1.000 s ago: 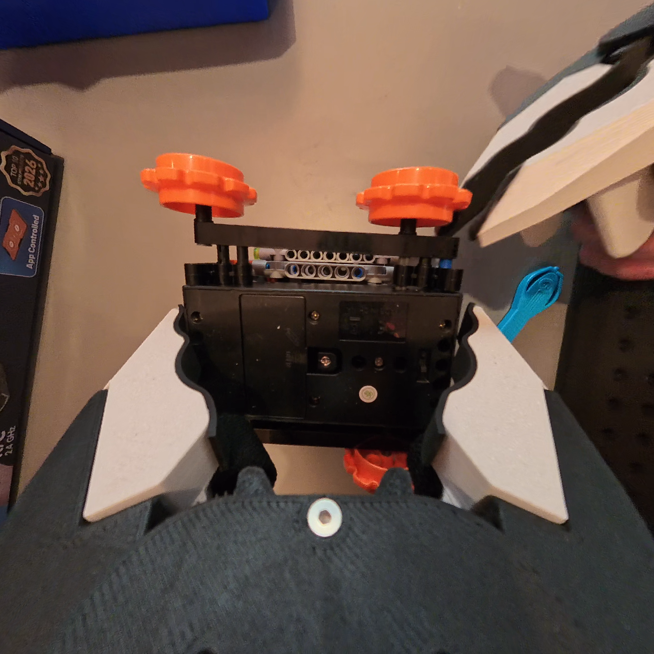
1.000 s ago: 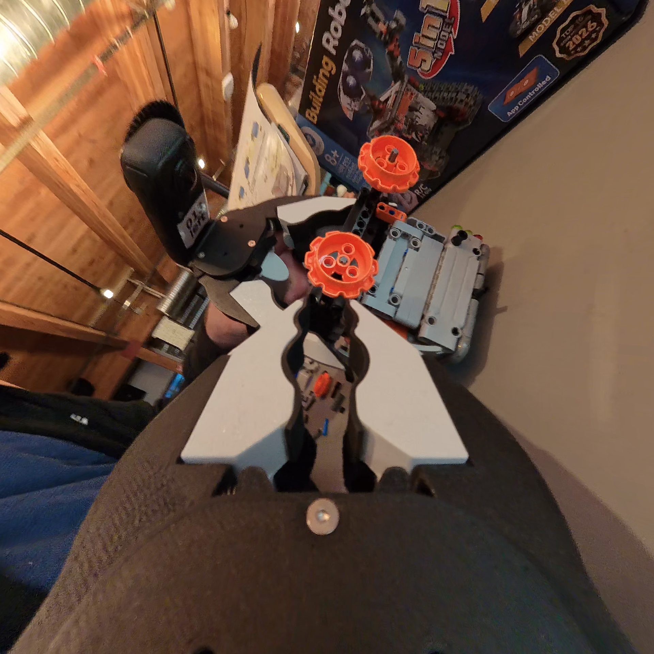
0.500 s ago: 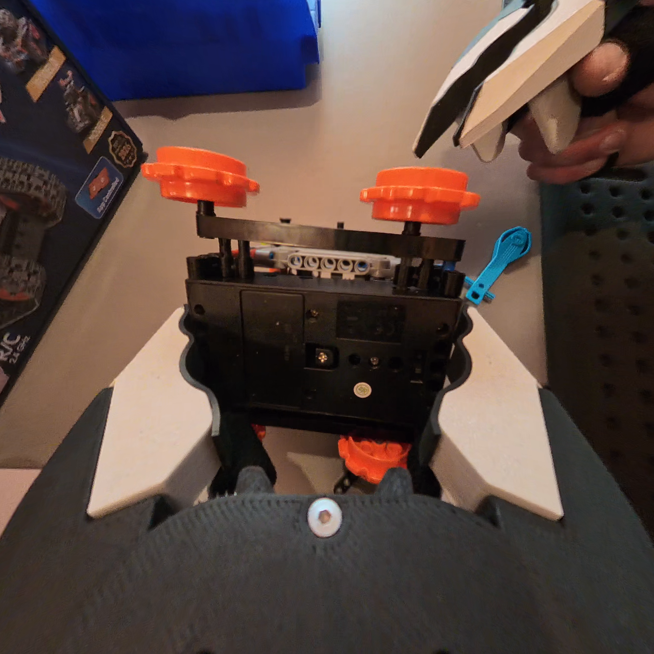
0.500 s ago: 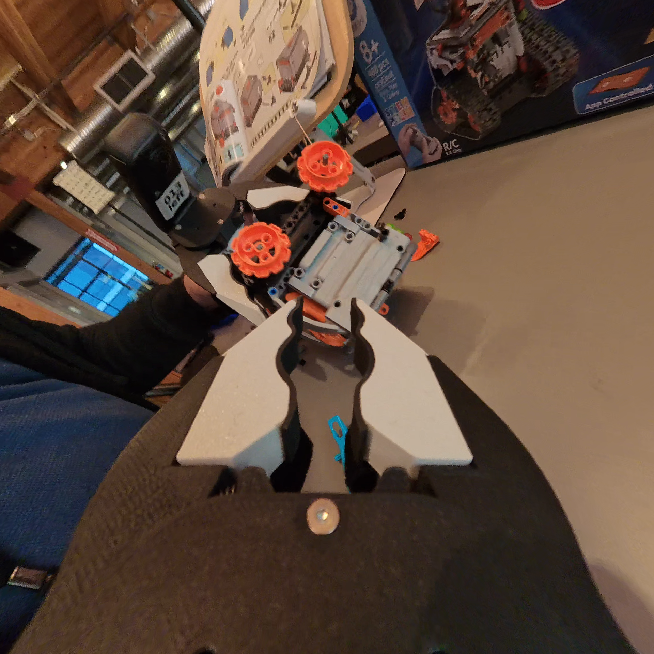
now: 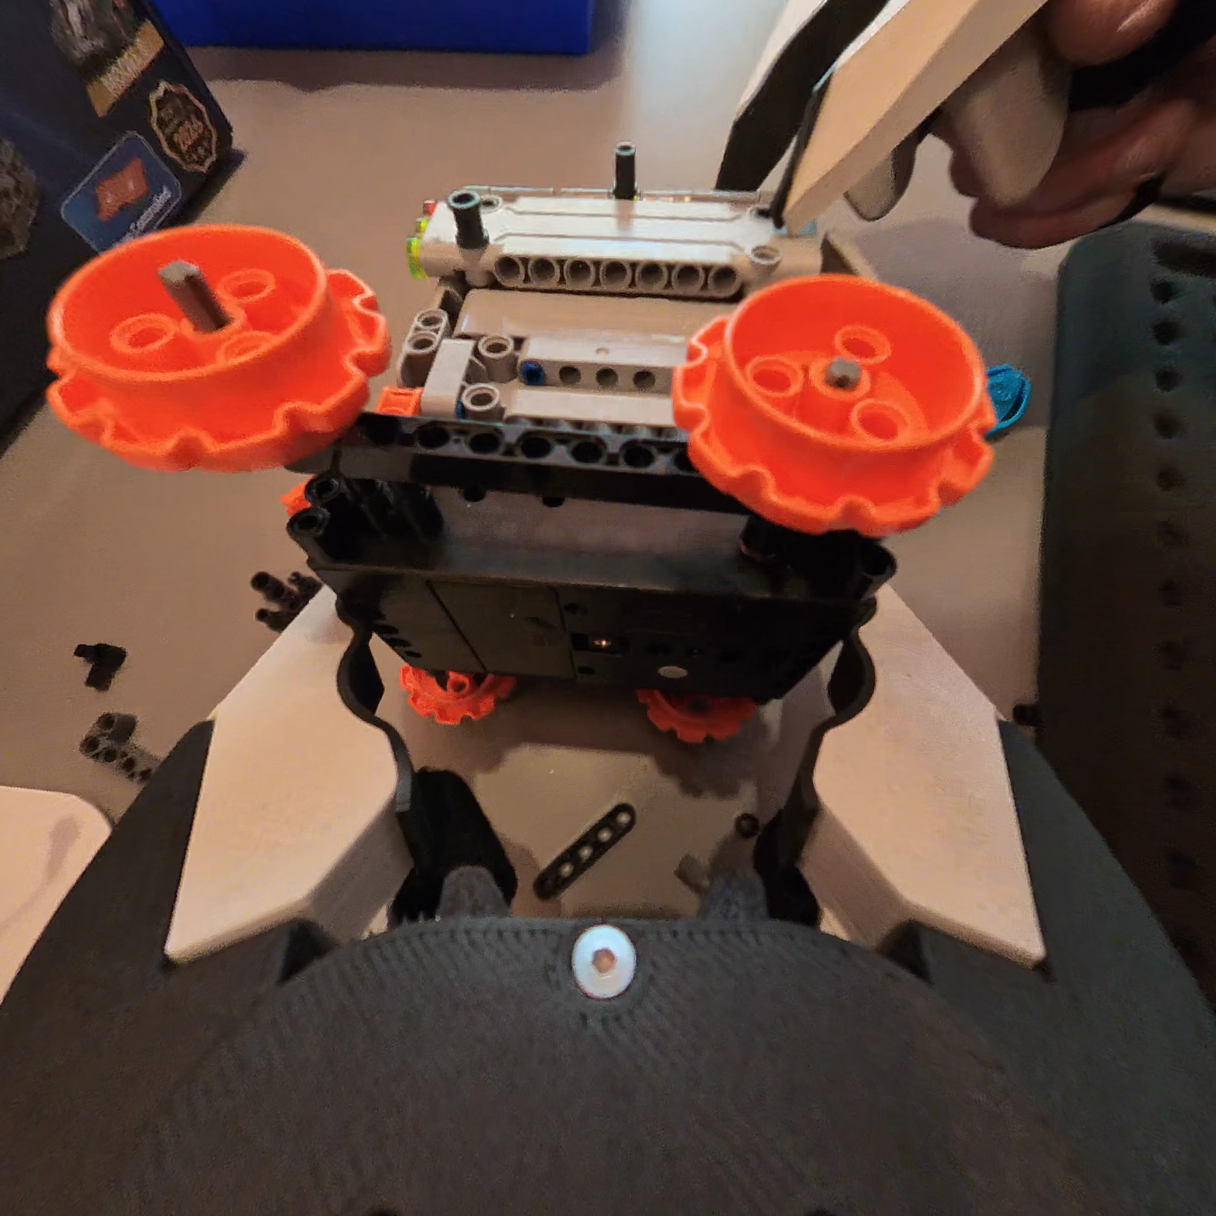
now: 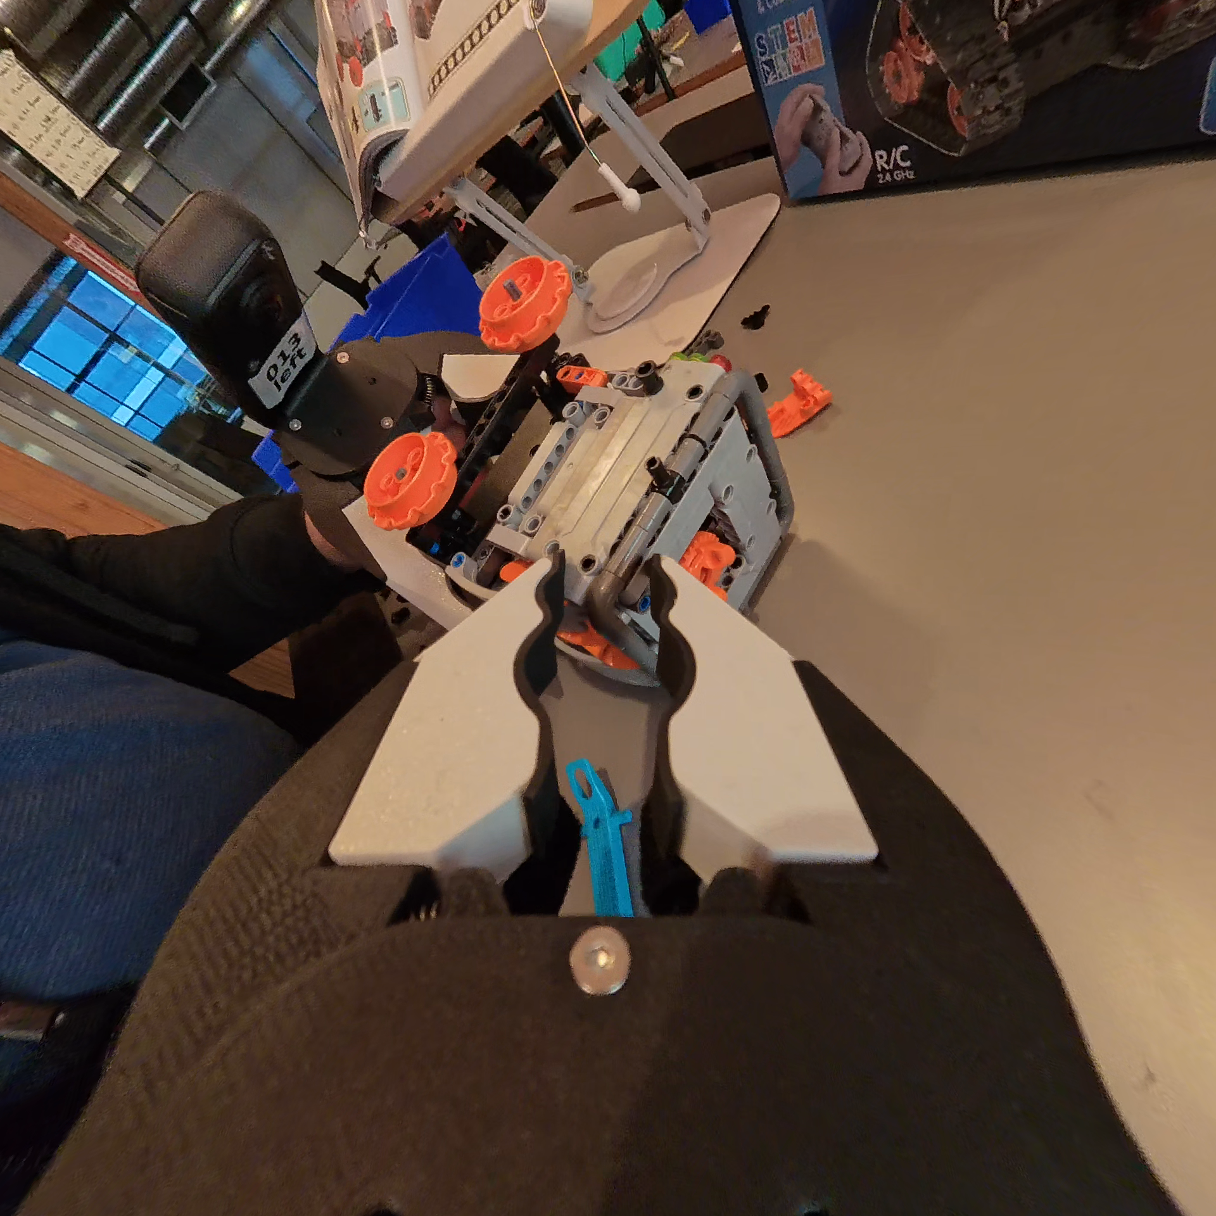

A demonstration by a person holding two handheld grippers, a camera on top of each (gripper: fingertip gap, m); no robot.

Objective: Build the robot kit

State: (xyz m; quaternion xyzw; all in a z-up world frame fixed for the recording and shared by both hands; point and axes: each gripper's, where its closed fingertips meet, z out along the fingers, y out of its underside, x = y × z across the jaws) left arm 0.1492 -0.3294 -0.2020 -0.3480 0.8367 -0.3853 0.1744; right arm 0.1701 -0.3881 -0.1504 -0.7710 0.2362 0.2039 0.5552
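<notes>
Beige tabletop (image 6: pixel 987 460) carried everything, with a timber-and-duct workshop blurred behind it.

Nearest in the left wrist view, a short black perforated beam (image 5: pixel 584 850) lay loose on the table between the white fingers (image 5: pixel 289 783) of the left gripper (image 5: pixel 605 632). Those fingers stood wide apart yet clamped the black battery-box end of a grey, black and orange brick-built vehicle chassis (image 5: pixel 592 500). The chassis ran lengthwise straight away from that gripper, its far end dipping toward the table, its two large orange toothed wheels (image 5: pixel 836 401) turned face-up on grey axles. Small black connector pieces (image 5: pixel 112 737) were scattered to the left.

In the right wrist view, a bright blue plastic lever tool (image 6: pixel 602 842) lay on the table beneath the right gripper (image 6: pixel 608 585). That gripper came in level from the chassis's side, its fingers set narrow, straddling a bent grey bar (image 6: pixel 632 559) at the chassis corner; whether they pinched it could not be told. A dark-sleeved arm (image 6: pixel 197 579) steadied the left gripper from the far side.

Farther off sat a loose orange bracket (image 6: pixel 799 401), a white stand with an open instruction booklet (image 6: pixel 421 85), blue bins (image 6: pixel 414 296) and a dark printed toy box (image 6: pixel 987 85).
</notes>
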